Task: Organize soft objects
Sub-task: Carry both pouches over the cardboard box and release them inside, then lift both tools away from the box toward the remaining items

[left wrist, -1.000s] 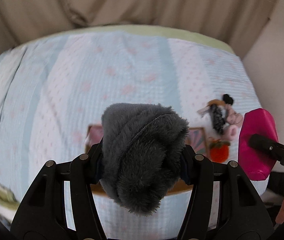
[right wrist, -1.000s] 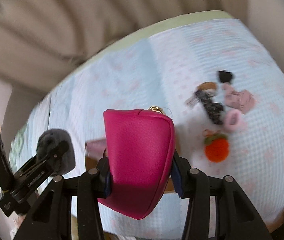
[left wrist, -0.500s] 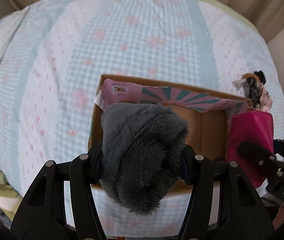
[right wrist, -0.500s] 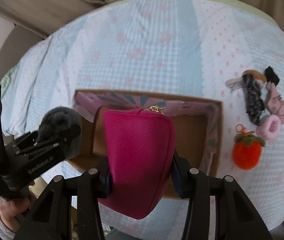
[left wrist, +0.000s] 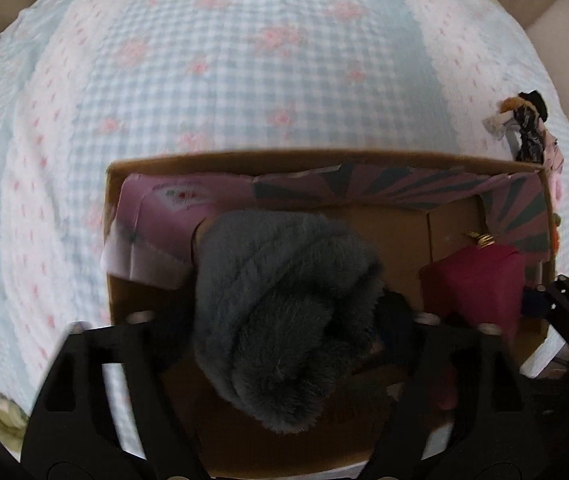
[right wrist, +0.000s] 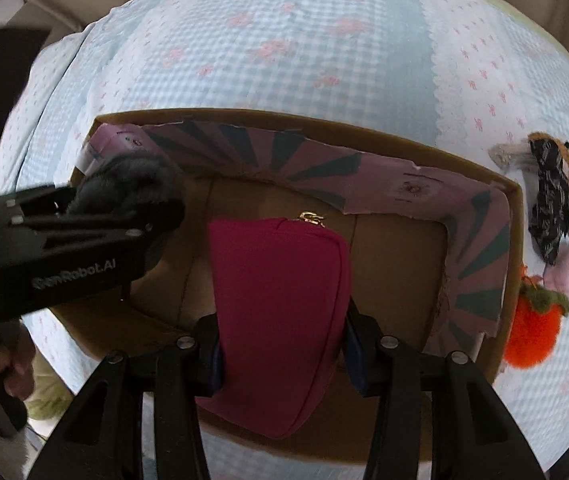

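My left gripper (left wrist: 284,320) is shut on a grey furry pouch (left wrist: 280,320) and holds it inside the open cardboard box (left wrist: 324,158), at its left side. My right gripper (right wrist: 280,340) is shut on a magenta pouch (right wrist: 280,300) with a gold zip pull and holds it inside the same box (right wrist: 512,240), right of the left gripper (right wrist: 84,236). The magenta pouch also shows in the left wrist view (left wrist: 480,284). The box has pink and dark-striped flaps folded inward.
The box sits on a bed with a blue-and-white checked cover (right wrist: 284,40). Right of the box lie an orange fluffy persimmon charm (right wrist: 532,332), a pink fluffy scrunchie (right wrist: 568,272) and black-patterned and pink hair items (right wrist: 552,208). Beige curtain behind the bed.
Both grippers have moved forward and down with their pouches, from above the near edge of the box to inside it. The box now fills much more of both views.
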{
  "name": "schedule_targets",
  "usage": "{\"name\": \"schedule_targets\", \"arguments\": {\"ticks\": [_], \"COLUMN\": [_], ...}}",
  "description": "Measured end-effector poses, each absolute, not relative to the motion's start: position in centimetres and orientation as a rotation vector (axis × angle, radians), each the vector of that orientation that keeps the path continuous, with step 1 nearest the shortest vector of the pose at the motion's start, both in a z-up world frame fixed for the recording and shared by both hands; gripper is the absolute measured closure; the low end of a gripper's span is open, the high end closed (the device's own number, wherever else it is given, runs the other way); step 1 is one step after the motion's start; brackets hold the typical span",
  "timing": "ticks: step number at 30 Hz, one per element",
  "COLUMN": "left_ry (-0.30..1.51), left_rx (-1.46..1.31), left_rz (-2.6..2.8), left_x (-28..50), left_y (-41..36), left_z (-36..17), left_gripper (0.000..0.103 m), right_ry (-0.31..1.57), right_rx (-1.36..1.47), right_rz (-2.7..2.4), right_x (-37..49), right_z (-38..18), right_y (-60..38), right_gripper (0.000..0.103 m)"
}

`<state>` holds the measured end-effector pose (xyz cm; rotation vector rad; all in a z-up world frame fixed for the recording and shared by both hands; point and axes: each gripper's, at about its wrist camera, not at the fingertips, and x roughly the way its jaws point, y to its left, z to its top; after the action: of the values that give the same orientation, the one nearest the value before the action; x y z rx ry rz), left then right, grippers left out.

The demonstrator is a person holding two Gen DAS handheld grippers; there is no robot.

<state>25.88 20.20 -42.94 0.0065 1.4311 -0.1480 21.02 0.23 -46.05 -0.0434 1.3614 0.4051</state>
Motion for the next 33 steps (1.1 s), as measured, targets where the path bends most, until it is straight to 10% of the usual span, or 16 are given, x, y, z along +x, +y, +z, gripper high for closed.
{"name": "schedule_targets", "arguments": {"ticks": [3, 19, 33], "left_ry": [1.42, 1.39, 1.178], "left_rx": [-0.01, -0.003, -0.016], "left_rz": [-0.183, -0.216, -0.168], "left_x": [26.4, 26.0, 21.5], "left_y": [20.2, 20.4, 21.8], "left_z": [-42.7, -40.2, -27.7], "left_gripper": [0.0, 0.0, 0.0], "right_ry": [1.379, 1.313, 1.103], "right_rx": [-0.019, 0.0, 0.038], "right_rz": [0.423, 0.421, 0.378], "right_x": [21.0, 20.2, 16.0], "right_z": [-46.8, -45.1, -33.2], "right_y": [0.1, -1.3, -4.0], "right_gripper": [0.0, 0.0, 0.0]}}
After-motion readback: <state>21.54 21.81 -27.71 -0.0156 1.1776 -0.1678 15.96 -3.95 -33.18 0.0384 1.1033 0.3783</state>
